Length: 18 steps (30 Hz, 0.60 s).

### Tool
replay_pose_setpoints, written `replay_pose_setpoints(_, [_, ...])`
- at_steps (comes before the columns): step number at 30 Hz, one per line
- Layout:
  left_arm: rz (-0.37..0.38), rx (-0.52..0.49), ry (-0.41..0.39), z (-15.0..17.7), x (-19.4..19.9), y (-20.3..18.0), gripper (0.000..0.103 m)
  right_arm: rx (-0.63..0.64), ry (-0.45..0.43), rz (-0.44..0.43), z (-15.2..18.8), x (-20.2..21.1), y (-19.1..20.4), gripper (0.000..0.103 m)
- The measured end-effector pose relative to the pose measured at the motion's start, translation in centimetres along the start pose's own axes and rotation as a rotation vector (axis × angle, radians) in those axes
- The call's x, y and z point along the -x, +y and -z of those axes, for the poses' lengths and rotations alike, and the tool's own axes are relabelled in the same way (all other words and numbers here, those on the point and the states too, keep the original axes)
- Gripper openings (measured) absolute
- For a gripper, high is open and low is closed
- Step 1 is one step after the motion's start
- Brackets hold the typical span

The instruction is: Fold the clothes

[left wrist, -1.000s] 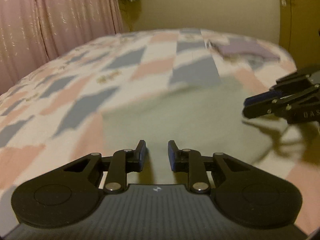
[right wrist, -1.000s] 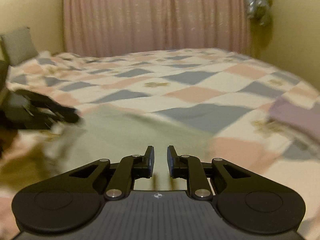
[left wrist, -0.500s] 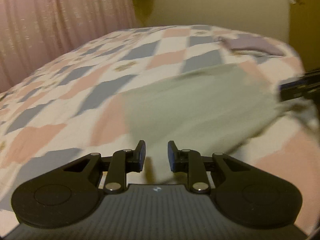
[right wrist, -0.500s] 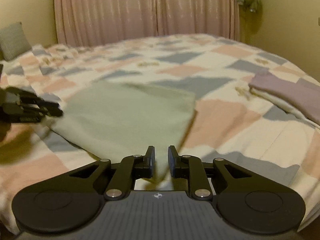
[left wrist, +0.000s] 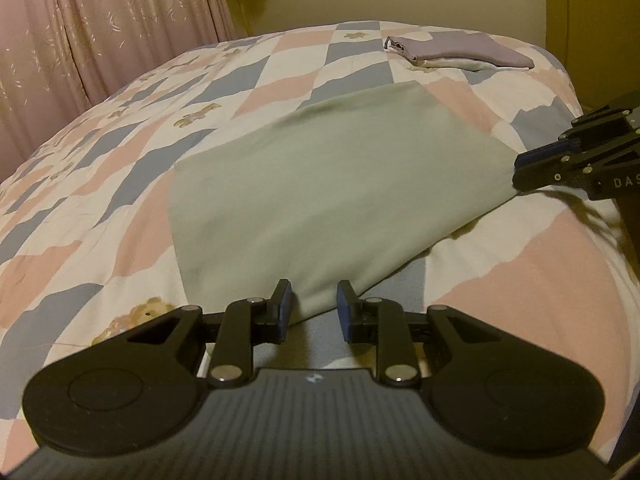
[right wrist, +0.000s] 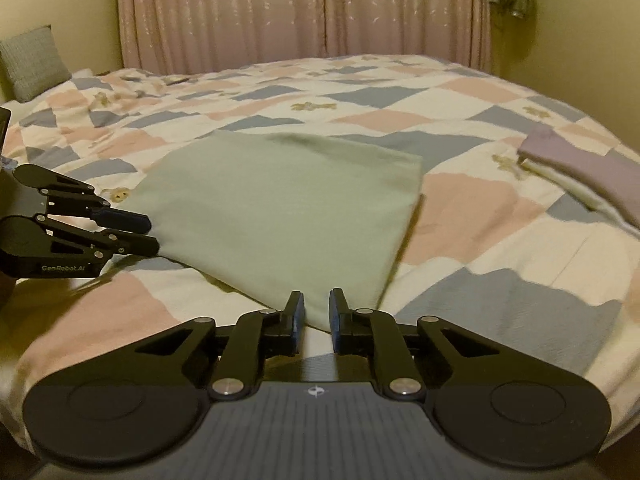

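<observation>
pink curtain (right wrist: pixel 304 8), folded purple clothes (left wrist: pixel 460 50) aside

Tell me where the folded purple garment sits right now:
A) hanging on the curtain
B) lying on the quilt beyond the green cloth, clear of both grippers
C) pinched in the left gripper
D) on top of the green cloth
B: the purple garment lies on the quilt near its far edge, apart from the green cloth, and neither the left gripper nor the right gripper touches it.
</observation>
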<state>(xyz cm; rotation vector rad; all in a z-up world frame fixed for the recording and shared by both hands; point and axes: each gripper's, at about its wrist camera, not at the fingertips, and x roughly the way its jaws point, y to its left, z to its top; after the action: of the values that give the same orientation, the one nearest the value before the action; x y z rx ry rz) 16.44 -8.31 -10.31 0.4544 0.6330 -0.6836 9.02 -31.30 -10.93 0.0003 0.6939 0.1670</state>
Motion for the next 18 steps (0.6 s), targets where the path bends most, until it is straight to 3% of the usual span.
replay_pose_setpoints(6, [0.002, 0.001, -0.001, 0.1, 0.1, 0.1, 0.022, -0.002, 0.011, 0.027, 0.3, 0.6, -0.3, 0.017])
replay_pose_setpoints(10, [0.002, -0.003, -0.003, 0.3, 0.2, 0.0, 0.022, 0.000, 0.019, 0.052, 0.4, 0.9, -0.3, 0.028])
replay_pose_setpoints(13, [-0.001, -0.011, -0.005, 0.3, 0.4, 0.0, 0.023, -0.007, 0.023, 0.063, 0.5, 1.1, -0.5, 0.029])
replay_pose_setpoints(15, [-0.023, -0.059, -0.012, 0.4, 1.0, -0.4, 0.031, -0.008, 0.019, 0.065, 0.6, 1.4, -0.4, 0.029])
replay_pose_setpoints(18, [-0.068, -0.221, -0.038, 1.1, 2.3, -1.4, 0.037, 0.047, 0.005, 0.072, 0.5, 2.0, 0.3, 0.030])
